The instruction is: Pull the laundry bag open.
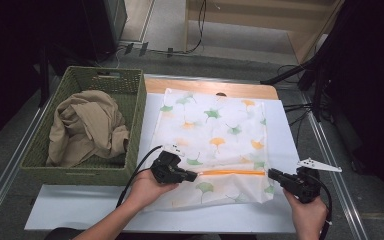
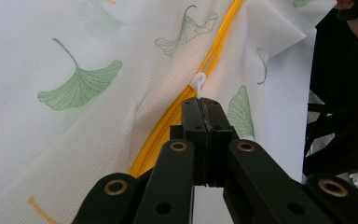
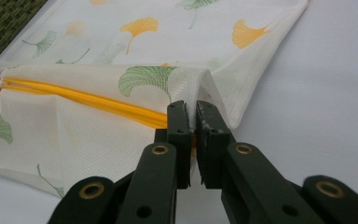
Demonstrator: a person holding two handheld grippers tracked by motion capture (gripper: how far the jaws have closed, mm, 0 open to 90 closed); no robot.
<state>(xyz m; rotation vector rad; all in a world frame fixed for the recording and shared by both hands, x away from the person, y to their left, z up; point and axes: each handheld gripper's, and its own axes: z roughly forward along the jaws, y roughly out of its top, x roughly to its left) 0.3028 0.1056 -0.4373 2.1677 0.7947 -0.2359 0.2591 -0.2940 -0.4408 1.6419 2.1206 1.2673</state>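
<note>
Fingers of both grippers are closed on the same item: left gripper (image 1: pixel 192 176) pinches the white zipper pull (image 2: pixel 198 84), fingers pressed flat together; right gripper (image 1: pixel 272 174) clamps a fold of mesh at the opposite end of the zipper, fingers nearly together with fabric between them

Surface (image 1: pixel 80 207): white sheet over the table, wooden strip along the far edge

Green woven basket (image 1: pixel 130 90): at the left of the surface, touching or just beside the bag's left edge, holding a crumpled beige garment (image 1: pixel 87 127)

Mesh laundry bag (image 1: pixel 215 125): white with green and orange ginkgo-leaf print, lying flat at the centre of the surface, its near end lifted slightly between the two grippers

Orange zipper (image 1: pixel 232 172): runs across the near end of the bag, stretched between the grippers; in the left gripper view the teeth appear closed beyond the pull

Zipper pull: at the left end of the zipper, only its loop visible past the left fingers (image 2: pixel 193 119)

Right fingers (image 3: pixel 179 123): gripping the bag's corner fold right at the zipper's end
</note>
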